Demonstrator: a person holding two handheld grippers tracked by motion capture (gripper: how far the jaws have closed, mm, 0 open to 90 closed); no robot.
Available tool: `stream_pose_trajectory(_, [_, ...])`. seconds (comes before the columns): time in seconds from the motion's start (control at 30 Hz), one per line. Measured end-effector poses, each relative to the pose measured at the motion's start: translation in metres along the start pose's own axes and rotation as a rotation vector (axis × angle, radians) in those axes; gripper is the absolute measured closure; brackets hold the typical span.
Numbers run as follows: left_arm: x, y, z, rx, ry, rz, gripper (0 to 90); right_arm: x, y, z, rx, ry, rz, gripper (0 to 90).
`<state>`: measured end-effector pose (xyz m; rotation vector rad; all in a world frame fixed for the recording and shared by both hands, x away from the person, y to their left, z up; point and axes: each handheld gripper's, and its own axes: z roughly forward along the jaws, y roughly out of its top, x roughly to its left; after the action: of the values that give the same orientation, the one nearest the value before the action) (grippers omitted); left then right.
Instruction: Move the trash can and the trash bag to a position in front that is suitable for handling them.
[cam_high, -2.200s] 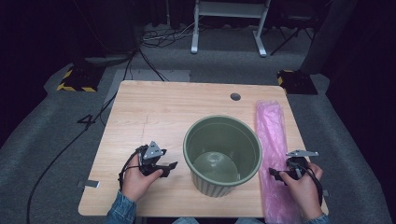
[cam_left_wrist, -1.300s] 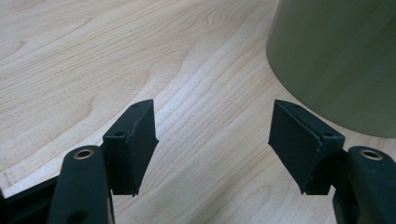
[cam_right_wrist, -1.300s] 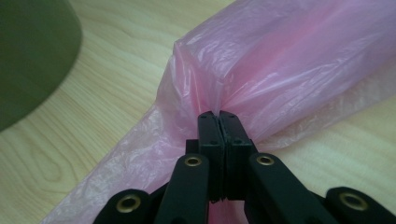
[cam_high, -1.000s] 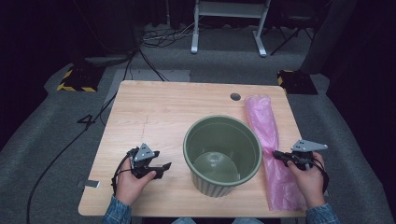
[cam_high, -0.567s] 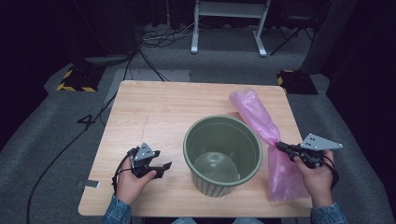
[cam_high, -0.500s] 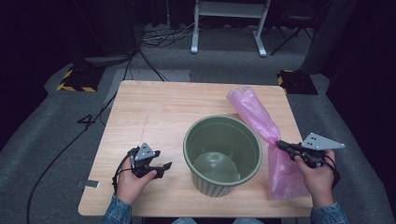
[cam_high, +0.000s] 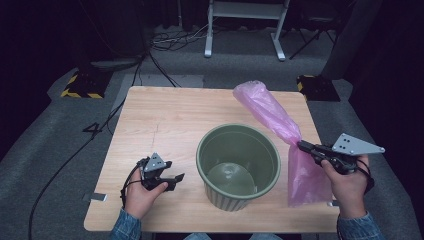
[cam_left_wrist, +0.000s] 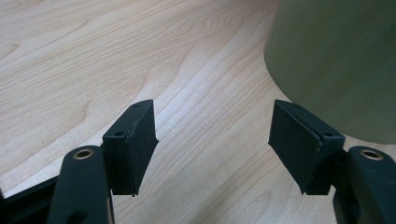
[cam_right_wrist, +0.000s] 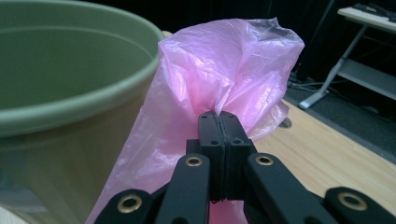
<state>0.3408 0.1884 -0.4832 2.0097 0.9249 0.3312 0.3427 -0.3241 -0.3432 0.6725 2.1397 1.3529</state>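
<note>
A pink plastic bag hangs off the table at the right, pinched near its middle by my right gripper, which is shut on it. Its far end sticks up toward the back and its near end droops to the tabletop. In the right gripper view the bag bulges above the closed jaws of my right gripper, just beside the pot wall. An empty green pot stands at the table's front middle. My left gripper rests open on the wood left of the pot, nothing between its pads.
The wooden table has a small round hole near its back right edge, partly hidden by the bag. A metal stand and cables lie on the dark floor behind. A grey tape tab sticks out at the front left corner.
My right gripper has risen with the pink bag, lifting it from flat on the table so its far end now stands up. The left gripper has stayed put.
</note>
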Motion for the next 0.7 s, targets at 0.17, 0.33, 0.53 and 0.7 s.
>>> stream_pose_trajectory(0.17, [0.000,0.000,0.000,0.003,0.000,0.004,31.9,0.002,0.012,0.000,-0.022,0.019,-0.013,90.0])
stream_pose_trajectory(0.33, [0.000,0.000,0.000,0.000,0.001,0.001,31.9,0.006,0.027,0.001,-0.047,0.045,-0.031,90.0])
stream_pose_trajectory(0.53, [0.001,-0.001,-0.003,-0.003,0.006,0.004,31.8,0.009,0.044,0.006,-0.069,0.086,-0.032,89.9])
stream_pose_trajectory(0.7, [0.001,-0.007,-0.009,0.002,0.019,-0.008,31.6,0.011,0.058,0.010,-0.084,0.109,-0.043,90.0])
